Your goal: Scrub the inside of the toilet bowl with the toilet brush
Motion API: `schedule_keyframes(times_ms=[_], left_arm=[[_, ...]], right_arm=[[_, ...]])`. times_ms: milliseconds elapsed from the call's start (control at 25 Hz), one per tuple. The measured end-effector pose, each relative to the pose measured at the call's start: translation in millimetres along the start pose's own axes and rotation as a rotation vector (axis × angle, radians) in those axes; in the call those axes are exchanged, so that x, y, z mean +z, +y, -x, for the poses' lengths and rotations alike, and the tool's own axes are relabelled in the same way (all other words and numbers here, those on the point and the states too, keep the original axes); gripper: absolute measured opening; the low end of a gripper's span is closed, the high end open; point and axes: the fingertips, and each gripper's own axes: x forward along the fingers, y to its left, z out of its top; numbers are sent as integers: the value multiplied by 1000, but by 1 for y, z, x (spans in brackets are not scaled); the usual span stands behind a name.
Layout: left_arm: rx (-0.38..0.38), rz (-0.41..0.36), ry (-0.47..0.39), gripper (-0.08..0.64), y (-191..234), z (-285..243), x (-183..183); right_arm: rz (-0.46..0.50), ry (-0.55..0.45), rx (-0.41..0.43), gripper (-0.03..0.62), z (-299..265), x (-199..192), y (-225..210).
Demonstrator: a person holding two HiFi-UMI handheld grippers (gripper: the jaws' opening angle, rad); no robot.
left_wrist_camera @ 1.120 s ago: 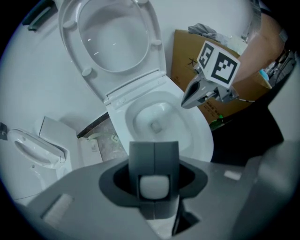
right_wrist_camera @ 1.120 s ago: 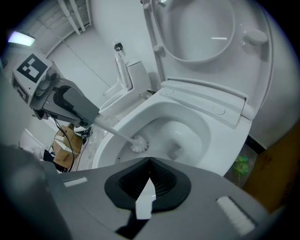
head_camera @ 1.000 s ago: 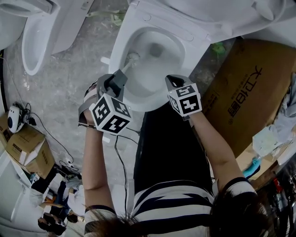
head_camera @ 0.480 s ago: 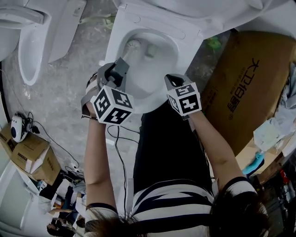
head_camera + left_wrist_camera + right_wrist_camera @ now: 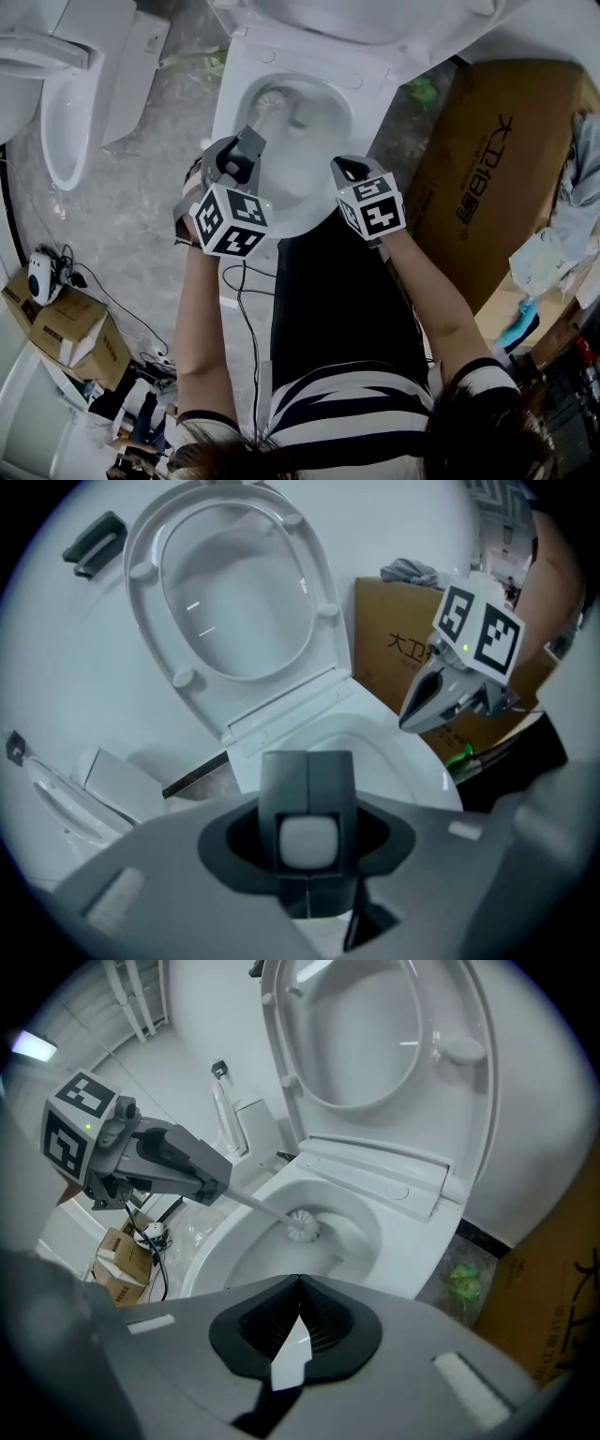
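The white toilet bowl (image 5: 281, 202) stands at the top middle of the head view, its seat and lid (image 5: 234, 592) raised. My left gripper (image 5: 246, 150) is shut on the white handle (image 5: 307, 843) of the toilet brush. The handle (image 5: 258, 1206) slants down into the bowl (image 5: 234, 1260). The round brush head (image 5: 272, 98) presses on the inner wall at the bowl's back left, also visible as the brush head (image 5: 303, 1225) in the right gripper view. My right gripper (image 5: 345, 169) hovers over the bowl's near right rim, shut with nothing in it; its jaws (image 5: 300, 1283) meet at a point.
A large cardboard box (image 5: 497, 159) leans right of the toilet. Another white toilet (image 5: 66, 103) stands at the left. Cables (image 5: 246, 309) run over the grey floor, and small cartons (image 5: 70, 333) lie at the lower left. Green litter (image 5: 420, 92) sits by the toilet's right side.
The left gripper has pushed the brush head farther toward the back left of the bowl. The right gripper has held its place over the rim.
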Motion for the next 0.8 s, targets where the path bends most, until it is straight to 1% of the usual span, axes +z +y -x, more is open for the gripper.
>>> schedule_keyframes(times_ms=[160,320,640,800], left_arm=[[-28,52,-21,0,-5,10,2],[-35,81,-30,0,-9,24,1],[-22,158,-57,0,-5,60,0],[-13,220,-76,0,0,79,2]], right_arm=[[-8,-16,-9,-5,10,9,2],[-15,-32,-13,-5,22,17,9],[-7,-59,-22,-5,52,34,24],[-1,-71,-29,-5,69,43,30]])
